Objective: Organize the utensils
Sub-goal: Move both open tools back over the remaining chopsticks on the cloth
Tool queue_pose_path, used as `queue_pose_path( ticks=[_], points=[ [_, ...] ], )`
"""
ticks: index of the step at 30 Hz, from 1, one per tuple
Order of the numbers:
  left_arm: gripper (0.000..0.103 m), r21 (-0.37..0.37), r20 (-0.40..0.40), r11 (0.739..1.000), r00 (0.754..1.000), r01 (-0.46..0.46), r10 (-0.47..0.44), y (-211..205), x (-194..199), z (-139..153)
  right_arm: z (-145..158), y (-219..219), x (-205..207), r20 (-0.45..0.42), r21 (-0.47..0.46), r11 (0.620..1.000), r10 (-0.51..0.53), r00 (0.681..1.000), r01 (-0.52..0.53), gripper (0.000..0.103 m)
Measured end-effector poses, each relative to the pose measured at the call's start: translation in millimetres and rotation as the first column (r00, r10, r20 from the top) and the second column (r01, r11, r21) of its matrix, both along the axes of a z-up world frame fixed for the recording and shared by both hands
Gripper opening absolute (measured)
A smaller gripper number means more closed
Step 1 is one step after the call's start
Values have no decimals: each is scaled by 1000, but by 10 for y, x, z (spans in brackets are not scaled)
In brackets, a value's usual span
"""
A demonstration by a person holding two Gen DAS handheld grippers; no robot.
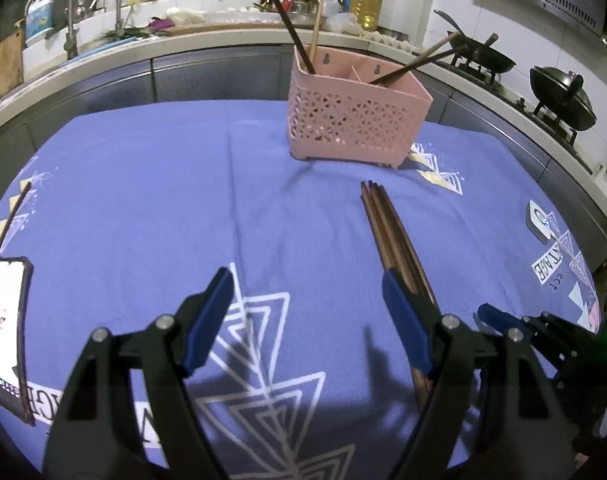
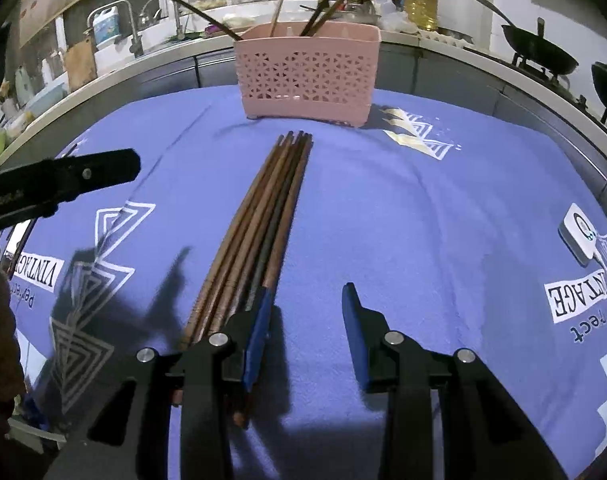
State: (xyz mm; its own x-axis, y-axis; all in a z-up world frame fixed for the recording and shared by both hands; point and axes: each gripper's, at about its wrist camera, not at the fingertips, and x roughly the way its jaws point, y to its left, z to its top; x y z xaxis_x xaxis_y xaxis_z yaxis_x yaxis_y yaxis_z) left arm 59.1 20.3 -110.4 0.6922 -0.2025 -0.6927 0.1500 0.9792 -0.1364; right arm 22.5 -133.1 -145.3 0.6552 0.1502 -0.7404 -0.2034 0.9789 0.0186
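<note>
The blue cloth [image 2: 383, 220] spreads ahead of both tools; the pink basket [image 2: 307, 76] stands beyond, its compartments hard to make out. The chopstick bundle [image 2: 263, 216] runs under the right gripper's [image 2: 307, 320] left finger, near ends hidden. Both the right and the left gripper [image 1: 307, 320] gape empty.

Phone [image 1: 7, 332] on blue tablecloth [image 1: 143, 208]
</note>
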Motion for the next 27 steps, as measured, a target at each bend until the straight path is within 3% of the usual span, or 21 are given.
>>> queue_pose_path(
  ticks=[11,15,27],
  points=[
    [73,-1,-11,1000,1000,8,-8,-22,5,-22,-27,37,-3,6,-50,999,13,1000,-12,37],
    [73,-2,-12,1000,1000,10,-10,-37,4,-22,-48,-48,25,-22,-7,1000,-7,1000,7,37],
    [73,1,-26,1000,1000,15,-15,-97,13,-27,-22,63,-43,5,-15,999,41,999,-41,37]
  ],
)
